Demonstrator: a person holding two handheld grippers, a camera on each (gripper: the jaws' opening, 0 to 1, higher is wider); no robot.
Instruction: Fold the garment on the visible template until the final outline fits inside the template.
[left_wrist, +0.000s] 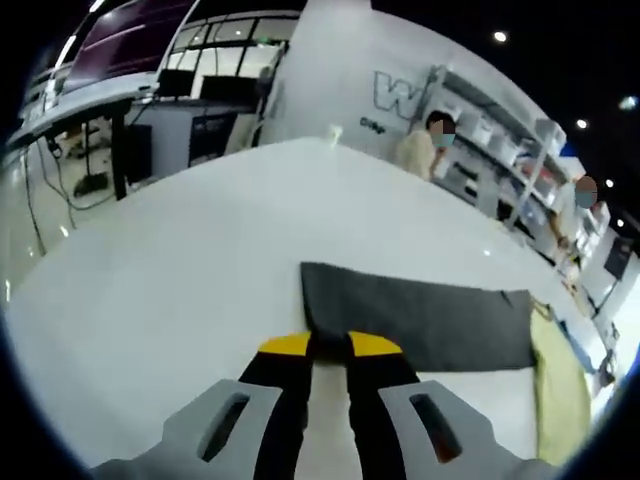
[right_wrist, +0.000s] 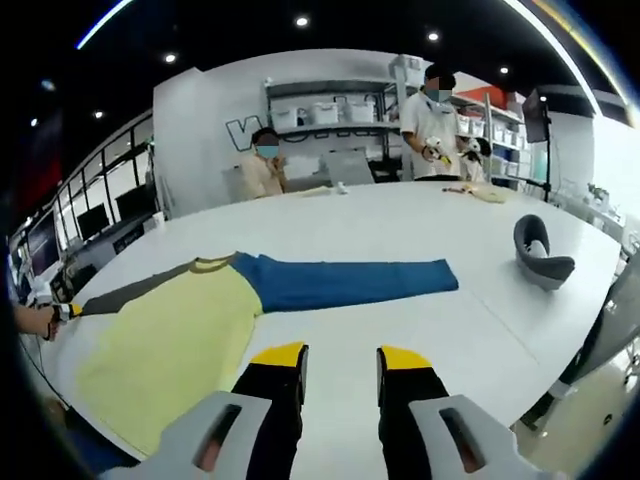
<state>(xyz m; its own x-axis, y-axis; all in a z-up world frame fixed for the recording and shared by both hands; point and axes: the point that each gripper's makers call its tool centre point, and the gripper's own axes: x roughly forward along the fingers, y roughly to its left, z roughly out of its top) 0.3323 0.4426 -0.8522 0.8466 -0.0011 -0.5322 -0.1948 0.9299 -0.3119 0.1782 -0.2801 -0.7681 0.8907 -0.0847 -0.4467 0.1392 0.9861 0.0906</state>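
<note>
Folding is barely begun: the garment (right_wrist: 200, 330) lies spread flat on the white worktop (right_wrist: 480, 310), both sleeves out, and no template outline can be made out. In the right gripper view the right tool (right_wrist: 340, 358) hovers with jaws apart and empty, yellow body at ten o'clock, blue sleeve (right_wrist: 350, 280) at twelve. In the left gripper view the left tool (left_wrist: 330, 345) is pinched onto the grey sleeve (left_wrist: 420, 320), which runs toward two o'clock.

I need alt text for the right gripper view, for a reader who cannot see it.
A yellow cloth garment with one blue sleeve and one dark grey sleeve lies flat on a white table. The right claw stands open before it.
</note>
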